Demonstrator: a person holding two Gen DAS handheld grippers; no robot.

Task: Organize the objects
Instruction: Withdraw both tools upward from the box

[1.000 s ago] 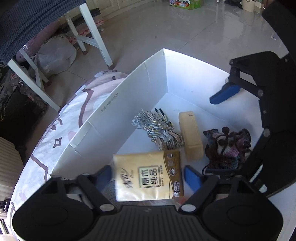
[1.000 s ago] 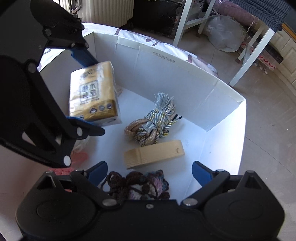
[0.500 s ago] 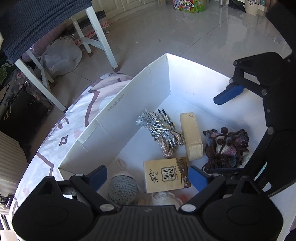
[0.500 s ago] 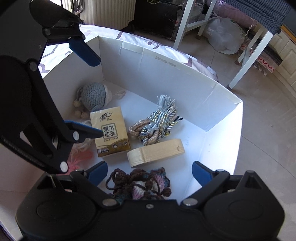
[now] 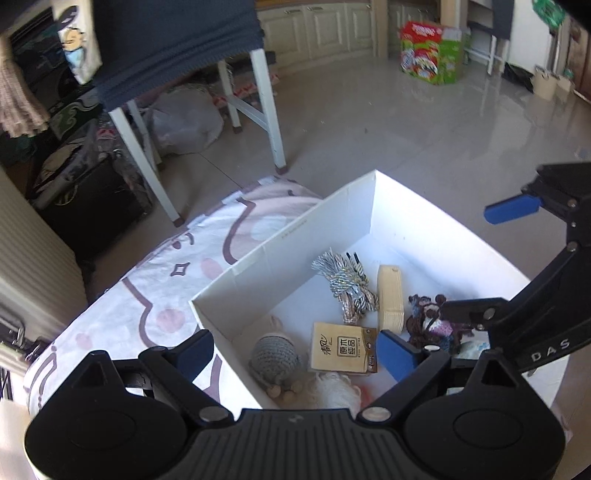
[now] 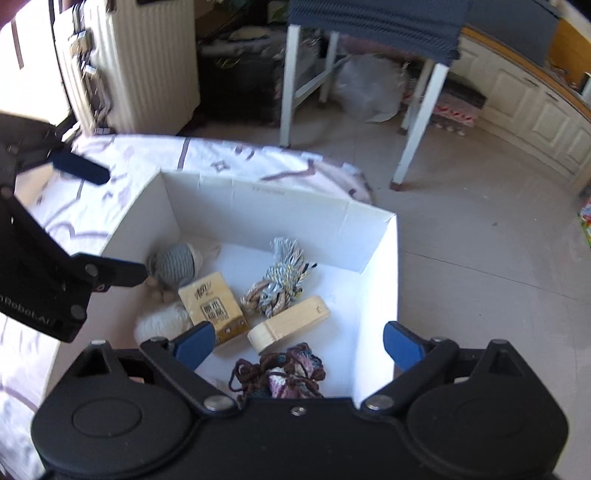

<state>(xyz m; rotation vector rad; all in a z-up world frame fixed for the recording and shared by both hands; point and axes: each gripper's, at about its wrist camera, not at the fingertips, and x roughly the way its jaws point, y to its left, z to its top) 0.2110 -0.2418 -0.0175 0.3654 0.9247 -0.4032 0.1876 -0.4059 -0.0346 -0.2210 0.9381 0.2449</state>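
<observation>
A big white cardboard box (image 5: 373, 206) with no lid sits on a white cloth with purple shapes (image 5: 147, 291). All the things lie on the floor of the box.

The yellow-brown paper tissue pack with dark writing (image 5: 341, 347) lies flat near the middle. Just beside it is a round grey knitted toy (image 5: 275, 356) with small wooden beads. A fluffy white ball of yarn (image 5: 334, 389) lies next to both, at the near wall. A knotted rope of grey, white and tan cords (image 5: 349, 288) lies farther in. A pale wooden block with a rounded end (image 5: 390, 297) lies beside the rope. A dark brown and pink knitted bundle (image 6: 280, 373) lies by the block.

The left gripper (image 5: 295, 349) hangs over the near edge of the box. Its blue fingers (image 5: 395, 354) stand wide apart with nothing between them. One finger is outside the box wall and one is over the tissue pack, not touching it.

The right gripper (image 6: 297, 343) hangs over the other side. Its blue fingers (image 6: 194, 345) are wide apart too, and they hold nothing. The knitted bundle lies under it.

A white-legged table with a dark blue cloth (image 6: 373, 22) stands behind the box.
</observation>
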